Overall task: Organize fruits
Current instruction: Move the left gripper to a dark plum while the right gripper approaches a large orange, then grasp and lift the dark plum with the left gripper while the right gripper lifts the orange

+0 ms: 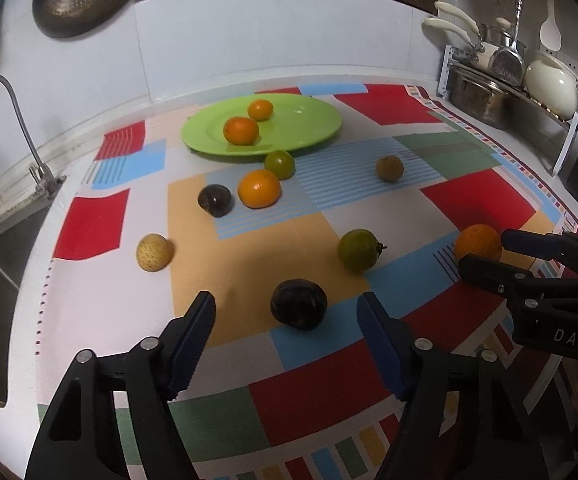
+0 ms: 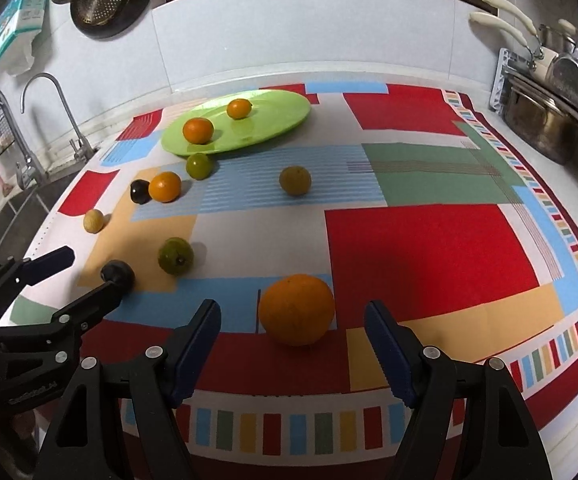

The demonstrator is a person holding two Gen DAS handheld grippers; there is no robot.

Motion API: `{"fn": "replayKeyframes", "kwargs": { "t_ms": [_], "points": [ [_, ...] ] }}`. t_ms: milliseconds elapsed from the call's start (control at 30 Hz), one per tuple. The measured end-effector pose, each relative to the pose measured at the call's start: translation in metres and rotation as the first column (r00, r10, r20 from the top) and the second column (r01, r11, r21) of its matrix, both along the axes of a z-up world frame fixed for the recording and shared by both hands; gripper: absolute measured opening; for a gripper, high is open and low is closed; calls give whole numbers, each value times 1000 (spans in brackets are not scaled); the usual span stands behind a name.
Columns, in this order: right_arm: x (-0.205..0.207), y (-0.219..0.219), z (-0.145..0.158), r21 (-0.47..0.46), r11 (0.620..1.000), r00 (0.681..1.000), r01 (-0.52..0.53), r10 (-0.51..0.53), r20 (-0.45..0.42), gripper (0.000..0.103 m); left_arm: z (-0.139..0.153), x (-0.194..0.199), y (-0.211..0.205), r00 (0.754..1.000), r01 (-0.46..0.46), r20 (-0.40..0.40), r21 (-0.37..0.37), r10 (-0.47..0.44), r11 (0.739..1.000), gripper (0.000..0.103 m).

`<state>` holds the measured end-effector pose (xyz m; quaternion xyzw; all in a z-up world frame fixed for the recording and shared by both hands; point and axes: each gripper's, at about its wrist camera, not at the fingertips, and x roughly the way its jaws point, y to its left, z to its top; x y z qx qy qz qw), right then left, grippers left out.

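The green plate (image 1: 309,136) sits toward the back of the patterned cloth (image 2: 429,248) and holds two oranges: one near its front rim (image 1: 241,130) and a smaller one behind it (image 1: 260,109). All other fruit lies loose on the cloth.

Left gripper (image 1: 287,330): held low over the near edge of the cloth, jaws apart and empty. A dark plum (image 1: 298,304) lies on the cloth just ahead of the gap between the fingers, not touched by either.

Right gripper (image 2: 293,334): likewise low, jaws apart and empty. A large orange (image 2: 297,309) rests on the cloth between and just ahead of the fingertips; contact cannot be confirmed.

Fruit count:
- Oranges: four. Two on the plate, the large one at the right gripper, and one mid-cloth (image 1: 259,189).
- Dark plums: two. One at the left gripper, one (image 1: 215,200) just beside the mid-cloth orange.
- Green fruits: two. One (image 1: 279,164) near the plate's front rim, one with a stem (image 1: 357,250) mid-cloth.
- One brownish round fruit (image 1: 389,168), well apart to the right.
- One pale yellow speckled fruit (image 1: 153,252) on the sink side.
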<state>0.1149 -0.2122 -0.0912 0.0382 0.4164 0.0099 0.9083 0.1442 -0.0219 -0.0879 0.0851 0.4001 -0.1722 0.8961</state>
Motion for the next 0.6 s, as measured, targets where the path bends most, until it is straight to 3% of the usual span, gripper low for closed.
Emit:
{"fn": "replayKeyframes", "kwargs": {
  "t_ms": [600],
  "points": [
    [7,1,-10,6,1000,1000,-20,20,-12,54,-11,11,-4,999,23,-49,-17,-23,1000,37]
  ]
}}
